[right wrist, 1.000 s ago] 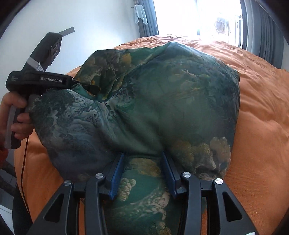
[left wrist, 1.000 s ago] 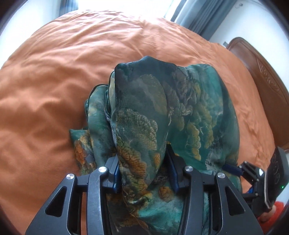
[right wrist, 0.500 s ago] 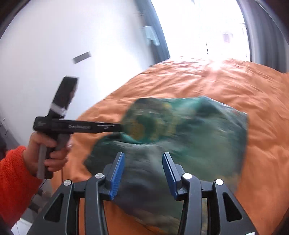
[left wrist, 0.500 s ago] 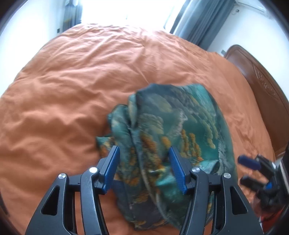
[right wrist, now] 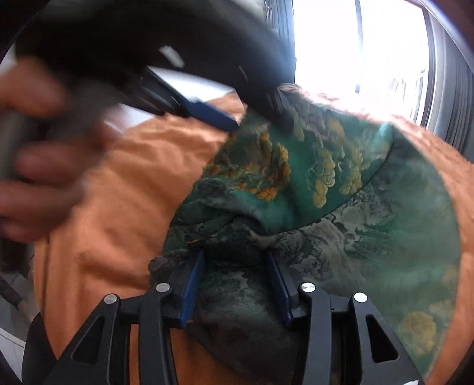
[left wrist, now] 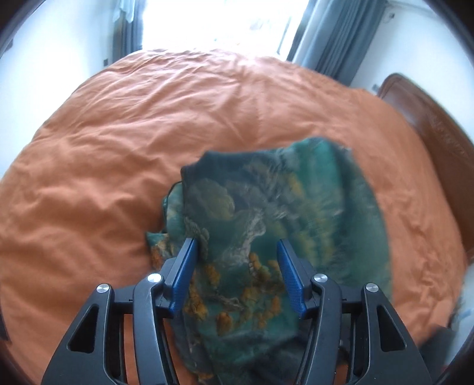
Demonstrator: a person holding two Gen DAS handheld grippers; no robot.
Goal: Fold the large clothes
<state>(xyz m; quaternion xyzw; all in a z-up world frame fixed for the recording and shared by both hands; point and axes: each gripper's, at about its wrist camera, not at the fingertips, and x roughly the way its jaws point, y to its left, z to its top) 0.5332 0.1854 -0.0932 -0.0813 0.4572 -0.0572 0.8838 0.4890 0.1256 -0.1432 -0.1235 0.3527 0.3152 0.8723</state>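
A dark green garment (left wrist: 281, 207) with a yellow tree print lies in a loose folded heap on the orange bedcover (left wrist: 148, 118). My left gripper (left wrist: 237, 260) hovers just above its near part. Its jaws are closing, with cloth showing between the blue pads but not pinched. In the right wrist view the garment (right wrist: 326, 192) has one layer laid over another. My right gripper (right wrist: 238, 260) is shut on a bunched fold at its near edge. The blurred left gripper (right wrist: 248, 118) crosses the top of that view, close to the garment's far corner.
The orange bedcover (right wrist: 118, 192) spreads wide around the garment. A brown wooden headboard (left wrist: 429, 118) stands at the right. A bright window (left wrist: 222, 23) and grey curtains (left wrist: 334, 35) are beyond the bed. A person's hand (right wrist: 38, 177) holds the left gripper's handle.
The left gripper let go of the garment and rose, and the cloth sank onto the bed. The right gripper swept sideways with its fold, ending close under the left gripper.
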